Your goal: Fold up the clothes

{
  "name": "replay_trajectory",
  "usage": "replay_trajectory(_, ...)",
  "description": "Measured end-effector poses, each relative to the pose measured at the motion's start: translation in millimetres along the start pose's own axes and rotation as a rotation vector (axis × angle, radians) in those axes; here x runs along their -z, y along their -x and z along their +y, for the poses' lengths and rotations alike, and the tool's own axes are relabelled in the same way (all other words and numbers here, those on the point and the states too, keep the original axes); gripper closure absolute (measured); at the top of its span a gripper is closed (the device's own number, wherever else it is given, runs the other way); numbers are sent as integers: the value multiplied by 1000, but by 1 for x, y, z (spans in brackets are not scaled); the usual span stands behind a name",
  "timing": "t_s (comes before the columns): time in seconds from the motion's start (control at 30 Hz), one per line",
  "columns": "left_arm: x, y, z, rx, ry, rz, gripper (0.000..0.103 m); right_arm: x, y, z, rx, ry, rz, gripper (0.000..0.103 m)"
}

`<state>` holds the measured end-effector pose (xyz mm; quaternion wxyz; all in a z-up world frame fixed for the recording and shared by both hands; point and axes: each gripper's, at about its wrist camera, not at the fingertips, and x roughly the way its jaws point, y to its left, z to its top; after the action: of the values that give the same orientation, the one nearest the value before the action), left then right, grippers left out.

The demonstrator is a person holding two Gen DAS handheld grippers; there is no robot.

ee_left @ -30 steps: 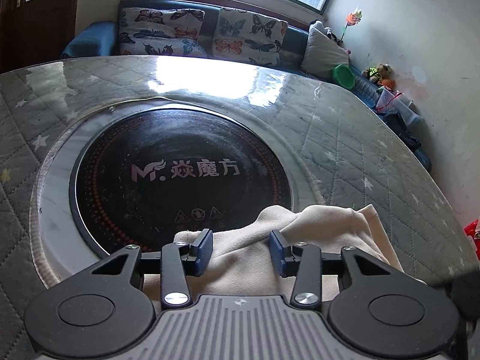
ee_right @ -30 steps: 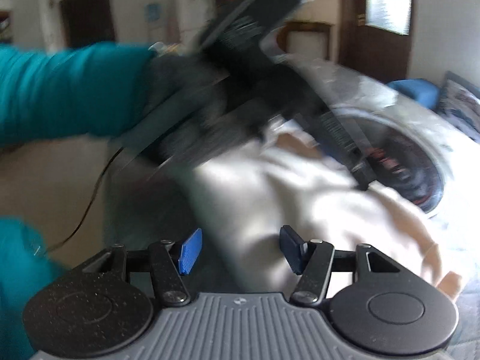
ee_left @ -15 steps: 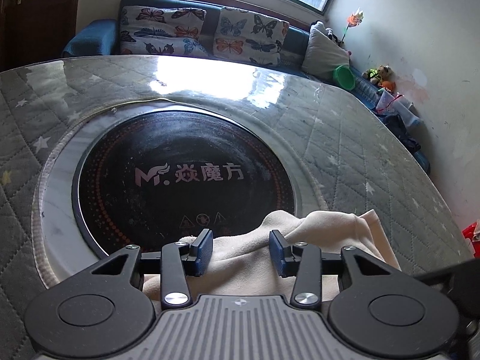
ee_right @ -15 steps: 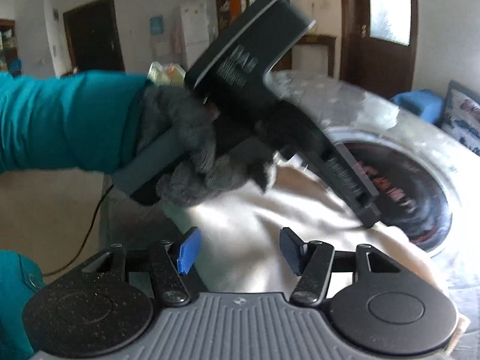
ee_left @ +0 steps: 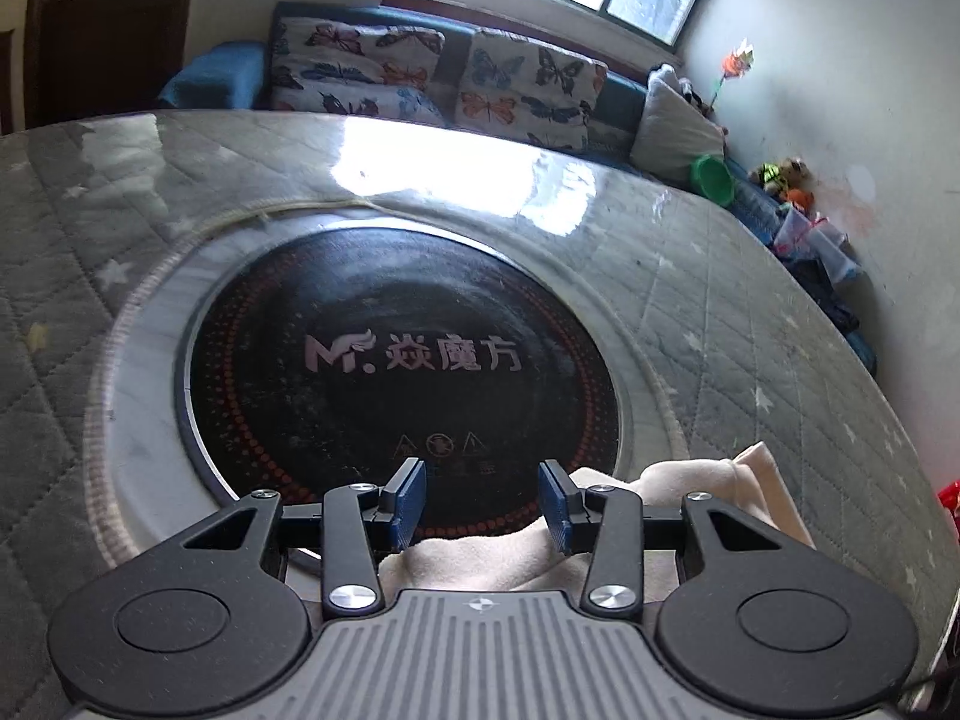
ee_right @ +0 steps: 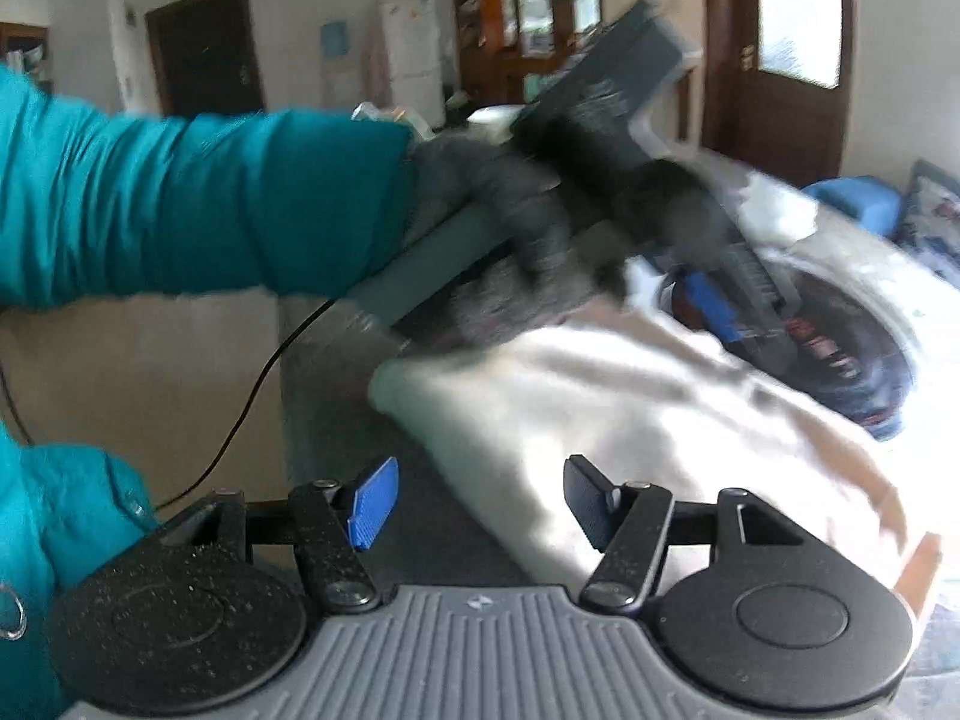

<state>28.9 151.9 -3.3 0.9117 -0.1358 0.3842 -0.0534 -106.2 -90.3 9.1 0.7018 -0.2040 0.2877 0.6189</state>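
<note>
A cream garment (ee_right: 630,408) lies bunched on the near side of the round table; in the left wrist view its edge (ee_left: 708,480) shows under and to the right of the fingers. My left gripper (ee_left: 483,501) is open above that edge, with only the black hob disc (ee_left: 396,360) showing between its blue pads. In the right wrist view a gloved hand (ee_right: 510,240) in a teal sleeve holds the left gripper (ee_right: 738,312) over the garment's far side. My right gripper (ee_right: 480,501) hovers at the garment's near edge; its jaws are opening and the pads touch no cloth.
The table (ee_left: 750,330) has a grey quilted star cover under glass, with a pale ring around the hob. A sofa with butterfly cushions (ee_left: 432,78) stands behind it, toys (ee_left: 780,180) lie by the right wall. A black cable (ee_right: 252,396) hangs off the table's edge.
In the left wrist view the garment has dropped lower and to the right, baring more of the hob. In the right wrist view the gloved hand and left gripper shifted right; the right jaws widened slightly.
</note>
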Motion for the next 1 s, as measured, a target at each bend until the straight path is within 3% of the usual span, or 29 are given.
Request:
replay_trajectory(0.23, 20, 58, -23, 20, -79, -115, 57, 19, 16, -17, 65, -112, 50, 40)
replay_trajectory(0.4, 54, 86, -41, 56, -128, -138, 57, 35, 35, -9, 52, -147, 66, 40)
replay_trajectory(0.5, 73, 94, -55, 59, -180, -152, 57, 39, 53, -14, 86, -178, 29, 40)
replay_trajectory(0.83, 91, 61, -98, 148, -300, -134, 57, 26, 93, -68, 384, -275, -98, 40)
replay_trajectory(1.0, 110, 41, -122, 216, -356, -75, 52, 24, 80, -92, 459, -336, -79, 40)
